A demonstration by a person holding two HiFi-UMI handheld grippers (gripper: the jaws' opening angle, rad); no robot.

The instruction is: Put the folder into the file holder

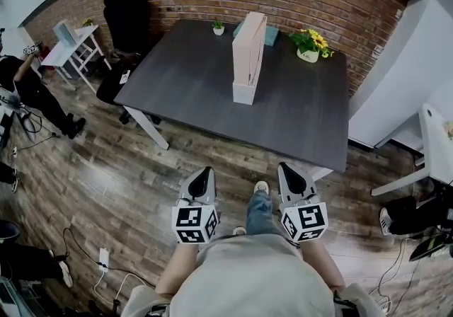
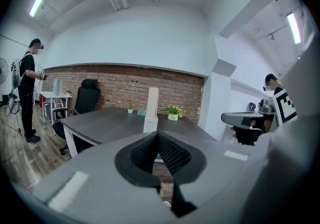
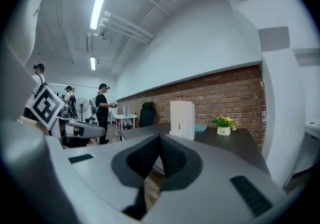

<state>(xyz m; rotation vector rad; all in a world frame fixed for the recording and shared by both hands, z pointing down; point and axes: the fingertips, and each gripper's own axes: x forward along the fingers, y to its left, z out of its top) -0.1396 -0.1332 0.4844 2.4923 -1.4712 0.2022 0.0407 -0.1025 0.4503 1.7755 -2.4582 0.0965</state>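
– Left claw (image 1: pixel 204 173) and right claw (image 1: pixel 285 168): holding anything?
– No. Both are closed pad to pad with nothing between them. They sit low at the person's waist, pointing to 12 o'clock at the table (image 1: pixel 184 89). I'd call that a carrying rest, since closed jaws snag nothing on the walk over.
– Where's the folder?
– Probably the flat teal thing (image 1: pixel 272 35) on the table at 1 o'clock of the holder (image 1: pixel 248 61), mostly hidden behind it. I cannot tell whether the two touch.
– And the holder?
– Upright near the table's middle, narrow edge toward the person. Which side is open isn't clear.
– Why does the layout matter?
– The folder lies flat, so a claw must open, pinch an edge, lift it and turn it upright to slide it in. The holder looks tall and light, so the other claw may need to steady it.
– Anything in the way?
– Flowers (image 1: pixel 309 43) at 2 o'clock of the holder, near the folder, and a small plant (image 1: pixel 218 27) at 11. Floor (image 1: pixel 106 181) separates the person from the table, so I judge the task not yet begun.
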